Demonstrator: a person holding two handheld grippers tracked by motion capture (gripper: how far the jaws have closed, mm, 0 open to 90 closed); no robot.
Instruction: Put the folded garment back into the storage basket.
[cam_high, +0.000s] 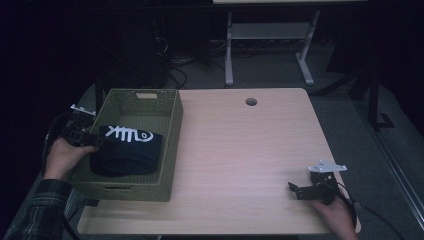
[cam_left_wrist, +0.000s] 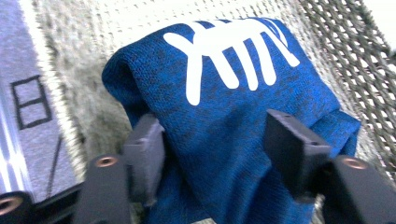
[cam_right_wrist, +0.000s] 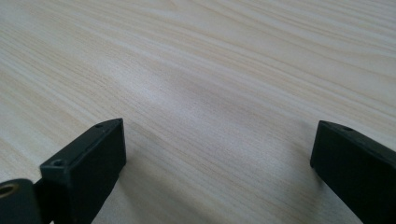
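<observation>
While my right gripper (cam_high: 295, 190) rests wide open on the table (cam_high: 240, 150), well apart, my left gripper (cam_left_wrist: 219, 144) has its jaws spread around the folded cloth (cam_left_wrist: 233, 116) in the basket (cam_high: 172, 135), cloth lying straight ahead, pads seemingly not pressing.

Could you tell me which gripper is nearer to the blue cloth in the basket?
Left. The left gripper straddles the blue cloth in the basket; the right gripper sits across the table.
</observation>
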